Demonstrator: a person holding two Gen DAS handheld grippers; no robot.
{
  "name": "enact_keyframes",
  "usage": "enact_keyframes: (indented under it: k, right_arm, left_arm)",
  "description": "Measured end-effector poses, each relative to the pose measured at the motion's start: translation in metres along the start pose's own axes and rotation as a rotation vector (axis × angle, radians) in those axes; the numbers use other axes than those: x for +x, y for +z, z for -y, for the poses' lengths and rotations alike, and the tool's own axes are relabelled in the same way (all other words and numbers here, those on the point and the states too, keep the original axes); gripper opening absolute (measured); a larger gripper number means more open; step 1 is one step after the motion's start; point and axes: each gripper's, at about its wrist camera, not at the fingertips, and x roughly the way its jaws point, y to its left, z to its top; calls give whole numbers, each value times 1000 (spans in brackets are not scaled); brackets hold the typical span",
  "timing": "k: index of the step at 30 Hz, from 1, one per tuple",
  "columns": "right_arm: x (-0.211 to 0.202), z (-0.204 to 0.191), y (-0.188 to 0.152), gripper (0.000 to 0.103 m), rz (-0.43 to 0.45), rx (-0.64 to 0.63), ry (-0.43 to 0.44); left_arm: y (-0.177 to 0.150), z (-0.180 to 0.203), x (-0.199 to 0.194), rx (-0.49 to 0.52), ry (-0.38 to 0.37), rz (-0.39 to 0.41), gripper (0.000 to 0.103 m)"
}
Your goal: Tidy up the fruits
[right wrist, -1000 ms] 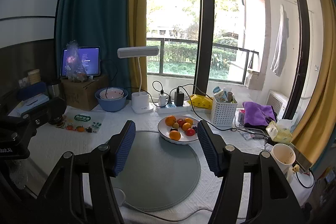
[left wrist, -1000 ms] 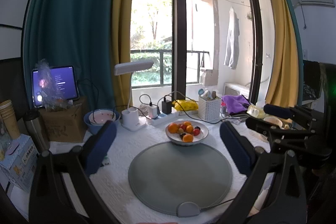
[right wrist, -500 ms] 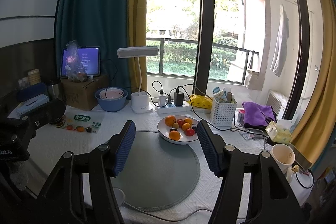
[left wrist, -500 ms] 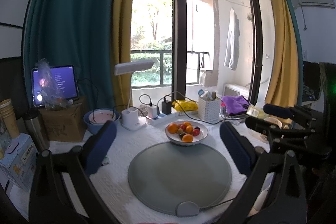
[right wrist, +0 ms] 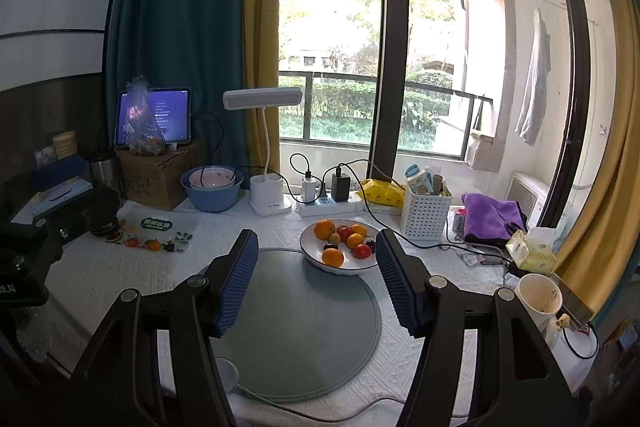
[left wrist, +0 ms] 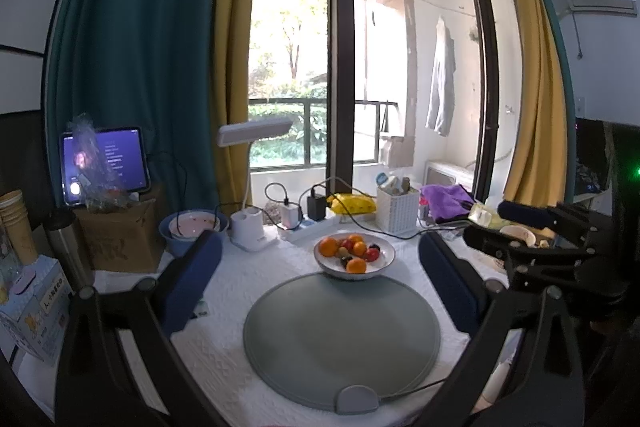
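A white plate holds several small fruits: oranges, red ones and dark ones. It rests on the far edge of a round grey mat. My left gripper is open wide above the mat's near side, short of the plate, with nothing between its blue pads. My right gripper is also open and holds nothing; the plate shows between its pads but lies farther away. Each gripper appears at the edge of the other's view.
Behind the plate stand a white desk lamp, a power strip with chargers, a white basket and a blue bowl. A purple cloth and a paper cup sit to the right. A fruit-print sheet lies left.
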Motion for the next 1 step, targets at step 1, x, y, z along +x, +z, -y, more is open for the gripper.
enact_keyframes:
  k: [1]
  right_arm:
    - [0,0,0,64,0,0,1]
  left_arm:
    - [0,0,0,-2,3,-1,100]
